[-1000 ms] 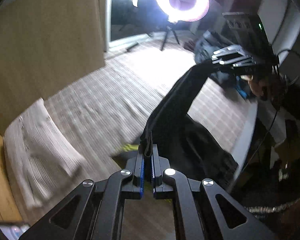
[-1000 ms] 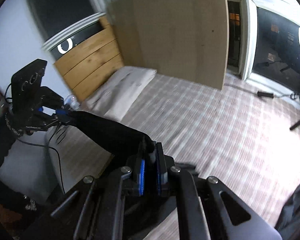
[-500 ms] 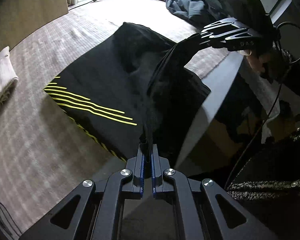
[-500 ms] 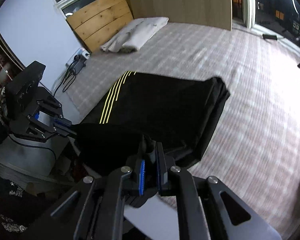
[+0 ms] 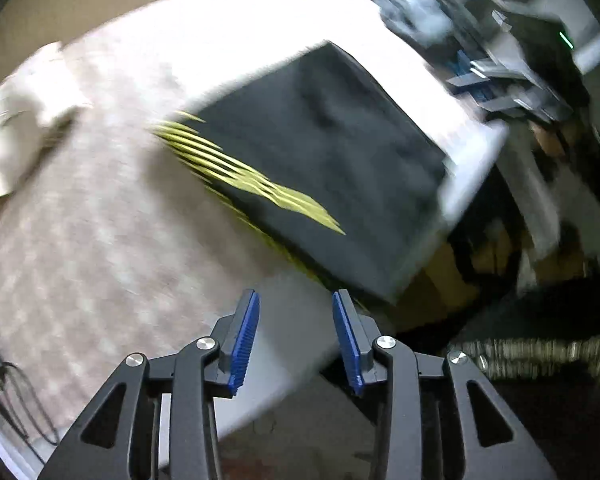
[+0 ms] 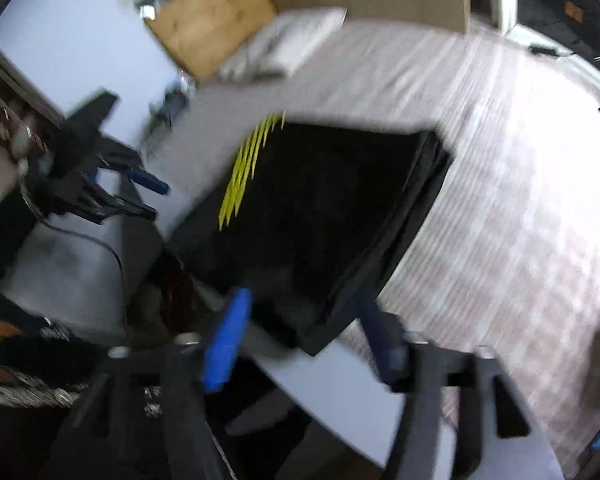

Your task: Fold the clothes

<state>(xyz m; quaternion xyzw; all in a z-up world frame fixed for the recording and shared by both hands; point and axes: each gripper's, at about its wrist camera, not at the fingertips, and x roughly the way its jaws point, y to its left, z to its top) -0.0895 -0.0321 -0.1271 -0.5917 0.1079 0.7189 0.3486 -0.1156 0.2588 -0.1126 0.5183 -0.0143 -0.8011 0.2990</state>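
A black garment with yellow stripes (image 5: 340,168) lies flat on the checked bed (image 5: 100,220), near the bed's front edge. It also shows in the right wrist view (image 6: 324,200). My left gripper (image 5: 296,336) is open and empty, just off the bed's edge in front of the garment. My right gripper (image 6: 300,328) is open and empty, just in front of the garment's near corner. Each gripper shows in the other's view, the right one (image 5: 496,76) and the left one (image 6: 136,188), both blurred.
A pale pillow (image 5: 16,132) lies at the bed's head, also in the right wrist view (image 6: 288,48). A wooden headboard (image 6: 216,28) stands behind it. Cables (image 5: 4,392) lie at the bed's left side. A pile of clothes (image 5: 416,4) lies at the far end.
Both grippers have opened and let go of the black garment, which now lies flat on the bed. Both have drawn back from it; the views are motion-blurred.
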